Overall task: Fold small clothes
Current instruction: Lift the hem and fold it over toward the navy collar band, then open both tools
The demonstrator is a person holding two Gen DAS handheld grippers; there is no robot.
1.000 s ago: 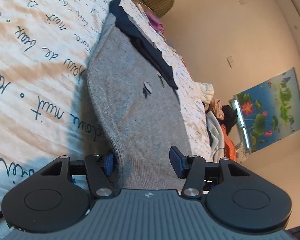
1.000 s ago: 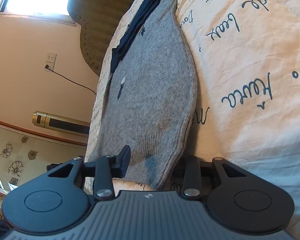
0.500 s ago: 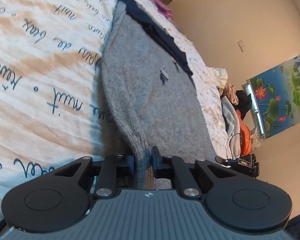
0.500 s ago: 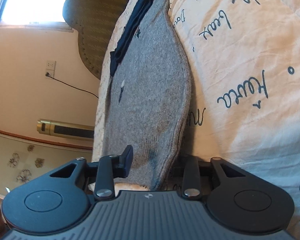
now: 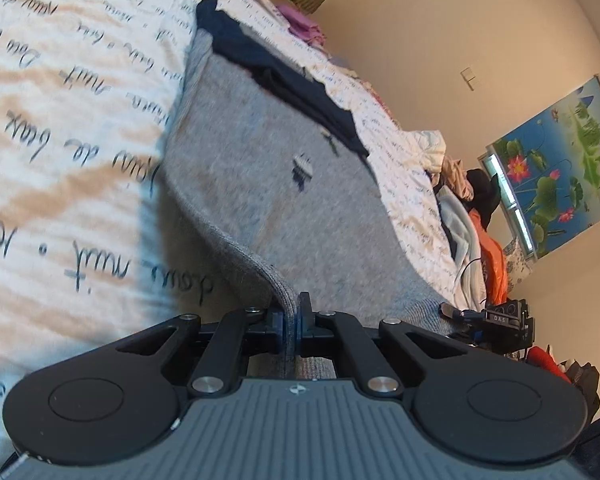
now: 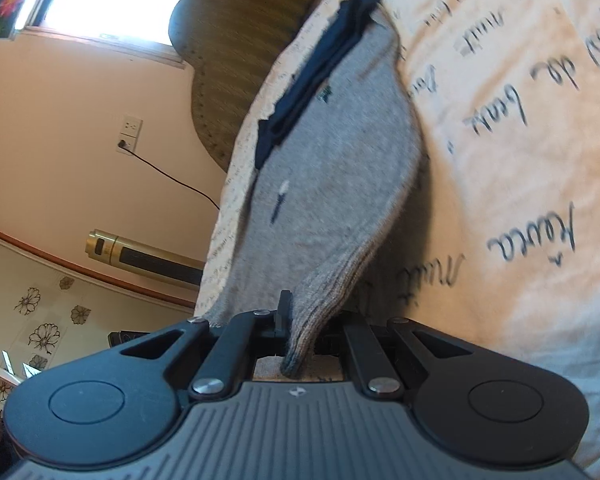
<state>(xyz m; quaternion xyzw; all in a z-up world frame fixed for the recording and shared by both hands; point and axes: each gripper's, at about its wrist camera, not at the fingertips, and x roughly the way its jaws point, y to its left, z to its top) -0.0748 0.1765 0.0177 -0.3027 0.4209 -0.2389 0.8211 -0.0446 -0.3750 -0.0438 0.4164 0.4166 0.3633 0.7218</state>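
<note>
A small grey knit garment (image 5: 268, 184) with a dark navy band (image 5: 284, 76) at its far end lies on a bedspread printed with handwriting. My left gripper (image 5: 290, 322) is shut on the near hem, which is lifted off the bed. In the right wrist view the same grey garment (image 6: 332, 184) runs away from me, with its navy band (image 6: 320, 64) far off. My right gripper (image 6: 300, 328) is shut on the other near corner of the hem, also lifted.
The white and tan bedspread (image 5: 60, 128) spreads to the left; it also shows in the right wrist view (image 6: 520, 120). A pile of clothes (image 5: 464, 208) lies at the bed's far edge. A wall with a socket (image 6: 132, 132) and a gold cylinder (image 6: 140, 256) lies beyond.
Both grippers closed on the near hem of the grey garment, left first, then right. The hem has risen off the bed.
</note>
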